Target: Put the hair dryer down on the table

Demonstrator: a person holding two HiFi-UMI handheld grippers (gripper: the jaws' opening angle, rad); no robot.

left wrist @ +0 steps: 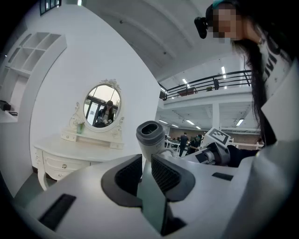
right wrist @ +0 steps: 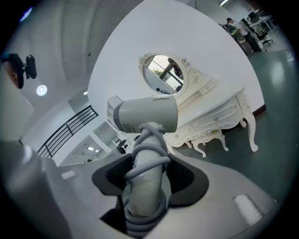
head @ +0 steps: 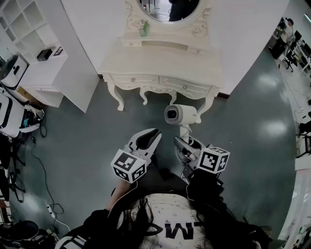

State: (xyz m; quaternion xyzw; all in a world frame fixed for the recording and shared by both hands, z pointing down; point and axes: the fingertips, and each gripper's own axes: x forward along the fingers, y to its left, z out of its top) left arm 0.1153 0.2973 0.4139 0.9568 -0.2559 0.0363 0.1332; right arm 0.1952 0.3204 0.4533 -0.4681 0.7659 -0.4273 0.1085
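Observation:
A white hair dryer is held upright in the air in front of the white dressing table. Its nozzle points left in the head view. My right gripper is shut on the dryer's handle, which has the grey cord wound round it. To its left my left gripper is shut with nothing between its pads. From the left gripper view the hair dryer stands just beyond the jaws, with the right gripper to its right and the table at the left.
An oval mirror tops the table, with a small green bottle on its upper shelf. A white shelf unit stands at the left. Cables and a power strip lie on the grey-green floor. People stand at desks at the far right.

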